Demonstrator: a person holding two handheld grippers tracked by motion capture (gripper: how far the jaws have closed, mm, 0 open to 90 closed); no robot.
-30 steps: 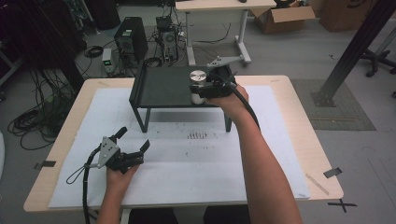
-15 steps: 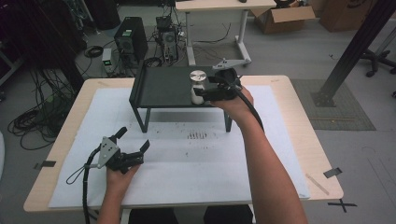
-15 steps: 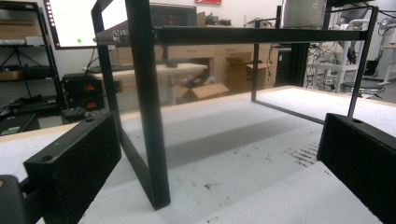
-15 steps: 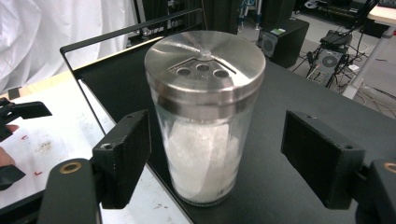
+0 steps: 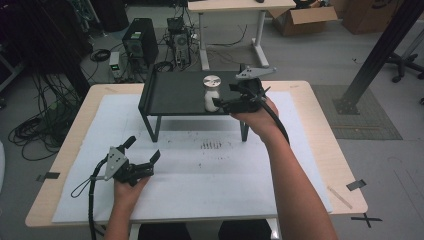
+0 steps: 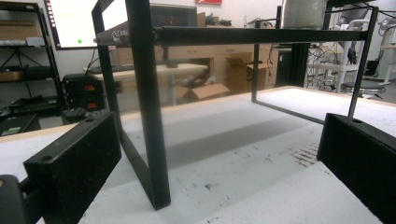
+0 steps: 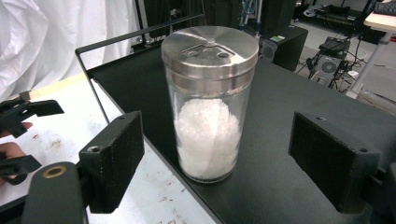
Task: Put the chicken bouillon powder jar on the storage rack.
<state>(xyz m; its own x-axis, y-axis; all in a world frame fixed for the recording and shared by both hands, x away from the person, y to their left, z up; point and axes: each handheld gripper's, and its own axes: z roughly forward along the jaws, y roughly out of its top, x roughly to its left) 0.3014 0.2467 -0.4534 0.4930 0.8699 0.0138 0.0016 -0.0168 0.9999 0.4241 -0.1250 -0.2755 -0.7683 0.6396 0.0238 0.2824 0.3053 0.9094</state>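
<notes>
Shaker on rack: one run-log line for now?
right hand-held gripper: open, astride shaker | shaker: upright on rack | left hand-held gripper: open, idle

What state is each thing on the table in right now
Shaker: upright on the stand, lid on, partly full of white grains.
Black stand: upright on the table.
Right gripper: open, jaws either side of the shaker, not touching.
Left gripper: open, holding nothing.

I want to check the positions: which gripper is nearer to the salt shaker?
Right. The right gripper sits at the salt shaker on the black shelf, jaws open around it. The left gripper rests low on the table, far off.
</notes>
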